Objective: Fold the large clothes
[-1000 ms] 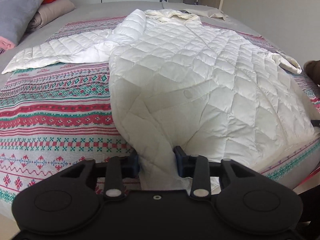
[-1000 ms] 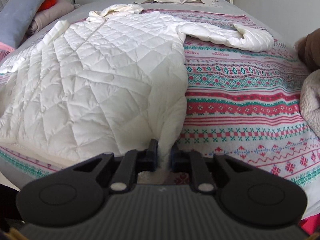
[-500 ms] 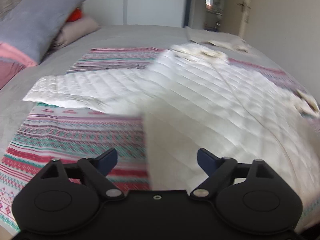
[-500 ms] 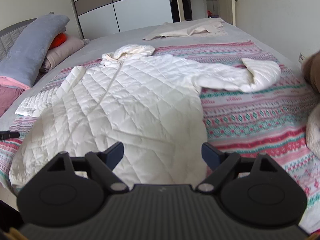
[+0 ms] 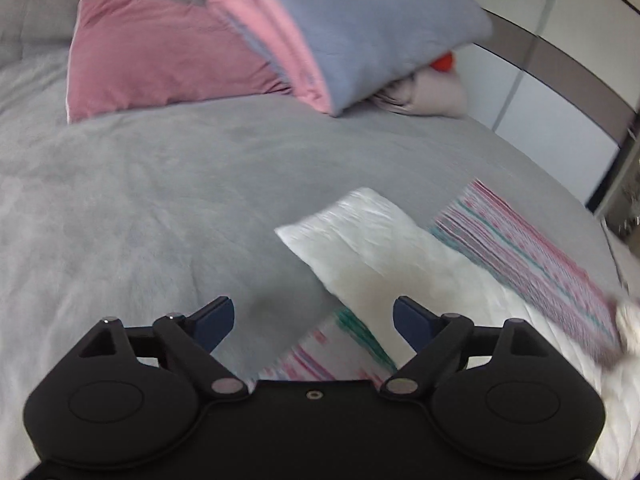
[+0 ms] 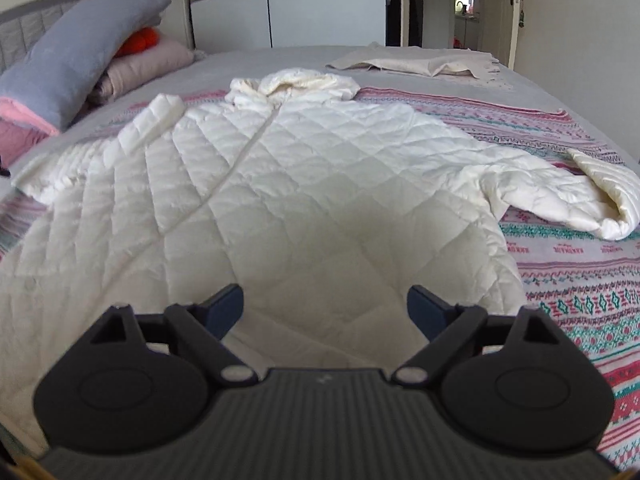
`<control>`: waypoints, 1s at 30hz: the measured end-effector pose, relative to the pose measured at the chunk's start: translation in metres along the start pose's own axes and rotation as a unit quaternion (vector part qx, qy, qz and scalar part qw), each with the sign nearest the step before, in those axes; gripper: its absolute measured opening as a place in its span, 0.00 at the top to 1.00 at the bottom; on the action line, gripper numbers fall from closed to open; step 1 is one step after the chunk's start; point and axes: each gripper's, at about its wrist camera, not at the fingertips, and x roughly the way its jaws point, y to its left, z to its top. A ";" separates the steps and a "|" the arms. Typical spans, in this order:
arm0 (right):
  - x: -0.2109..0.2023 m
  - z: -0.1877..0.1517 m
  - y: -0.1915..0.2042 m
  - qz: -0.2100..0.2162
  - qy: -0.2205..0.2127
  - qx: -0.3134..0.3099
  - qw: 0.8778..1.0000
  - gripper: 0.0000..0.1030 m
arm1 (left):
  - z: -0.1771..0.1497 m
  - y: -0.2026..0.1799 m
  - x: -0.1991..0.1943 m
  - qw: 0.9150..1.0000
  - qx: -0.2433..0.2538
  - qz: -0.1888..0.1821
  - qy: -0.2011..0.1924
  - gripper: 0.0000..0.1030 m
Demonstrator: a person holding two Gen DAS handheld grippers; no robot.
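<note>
Both grippers are now standing with their jaws spread wide and nothing between them, whereas a second ago each was pinching the hem of the white quilted jacket (image 6: 304, 184). Left gripper (image 5: 313, 320) is pointing away from the jacket body toward the head of the bed, hanging over the grey bedspread (image 5: 132, 208), with only the end of the jacket's sleeve (image 5: 360, 236) showing just beyond its right finger; that view is motion-blurred at the right edge. Right gripper (image 6: 325, 307) is hovering above the lower part of the jacket, its pads clear of the fabric. The jacket is lying flat and front-up on the patterned striped blanket (image 6: 580, 280), hood (image 6: 296, 84) toward the far end, one sleeve stretching left and the other sleeve (image 6: 560, 188) lying out to the right with its cuff folded back. A grey pillow (image 5: 380, 28) is leaning on a pink pillow (image 5: 160, 56) at the headboard. A beige cloth (image 6: 416, 62) is lying on the far part of the bed.
</note>
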 end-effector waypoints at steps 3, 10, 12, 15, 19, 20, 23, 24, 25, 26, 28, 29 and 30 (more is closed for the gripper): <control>0.013 -0.008 0.003 -0.009 0.011 -0.017 1.000 0.13 | 0.008 0.020 0.023 0.998 -0.051 -0.029 -0.001 0.27; 0.026 -0.009 0.005 -0.018 0.019 -0.013 1.000 0.12 | 0.015 0.000 0.037 0.998 -0.013 -0.065 -0.022 0.86; 0.028 -0.008 0.006 -0.022 0.021 -0.016 0.999 0.12 | 0.011 -0.012 0.020 0.996 0.016 -0.043 -0.071 0.96; 0.028 -0.008 0.006 -0.023 0.021 -0.017 0.999 0.12 | -0.006 -0.025 -0.020 0.985 0.065 0.013 -0.162 0.97; 0.027 -0.010 0.006 -0.025 0.019 -0.018 0.999 0.12 | -0.039 -0.030 -0.055 0.959 0.126 0.136 -0.212 0.98; 0.027 -0.009 0.005 -0.024 0.019 -0.018 0.999 0.12 | -0.047 -0.028 -0.056 0.949 0.145 0.182 -0.214 0.98; 0.027 -0.010 0.006 -0.025 0.021 -0.017 0.999 0.12 | -0.059 -0.011 -0.036 0.934 0.201 0.250 -0.159 0.98; 0.027 -0.010 0.006 -0.025 0.021 -0.017 0.999 0.12 | -0.058 0.003 -0.029 0.943 0.189 0.248 -0.115 0.97; 0.026 -0.010 0.006 -0.026 0.021 -0.017 0.999 0.12 | -0.054 0.015 -0.030 0.953 0.157 0.242 -0.088 0.97; 0.026 -0.010 0.006 -0.027 0.020 -0.016 0.999 0.12 | -0.053 0.026 -0.037 0.960 0.128 0.235 -0.084 0.94; 0.024 -0.009 0.006 -0.030 0.020 -0.014 0.999 0.12 | -0.051 0.025 -0.051 0.962 0.129 0.217 -0.101 0.93; 0.022 -0.008 0.007 -0.032 0.021 -0.013 0.999 0.12 | -0.050 0.020 -0.057 0.964 0.143 0.201 -0.102 0.91; 0.020 -0.006 0.007 -0.034 0.024 -0.012 0.999 0.11 | -0.048 0.011 -0.063 0.966 0.164 0.177 -0.098 0.81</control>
